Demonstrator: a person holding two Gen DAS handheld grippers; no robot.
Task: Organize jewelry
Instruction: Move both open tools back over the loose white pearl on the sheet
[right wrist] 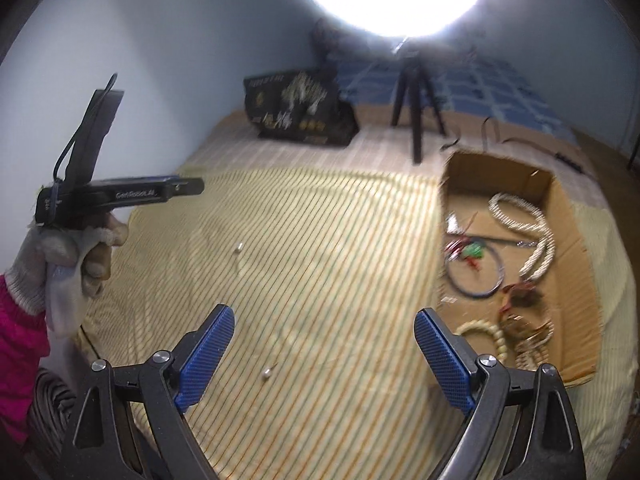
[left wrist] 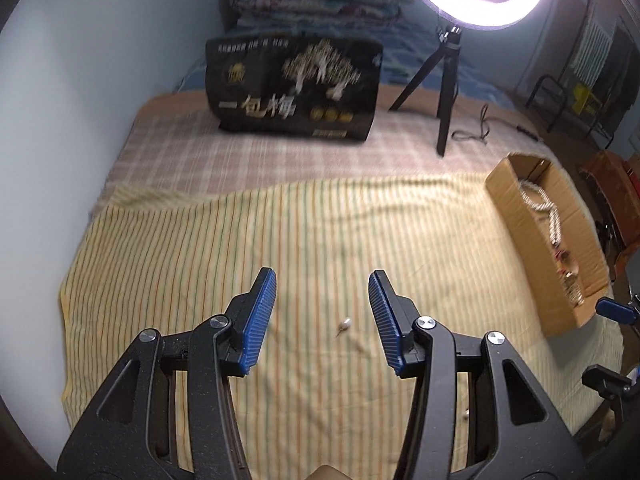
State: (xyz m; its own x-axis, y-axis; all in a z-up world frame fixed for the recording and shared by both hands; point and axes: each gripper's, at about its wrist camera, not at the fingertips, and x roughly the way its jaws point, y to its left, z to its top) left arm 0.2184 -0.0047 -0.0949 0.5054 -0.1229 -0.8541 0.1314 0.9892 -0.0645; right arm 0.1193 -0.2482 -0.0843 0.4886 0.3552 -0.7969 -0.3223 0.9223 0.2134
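Both empty: left gripper (left wrist: 322,294) half-spread over a small pearly stud (left wrist: 344,325), right gripper (right wrist: 324,330) wide above another (right wrist: 267,374) on striped cloth (right wrist: 320,240).

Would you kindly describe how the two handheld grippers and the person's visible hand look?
Both the left gripper and the right gripper have black angular arms with silver pivot screws and ribbed blue finger pads. From the right wrist view, the left one's black body bears white lettering and a looped black cable. The hand wears a pale knit glove above a bright pink sleeve.
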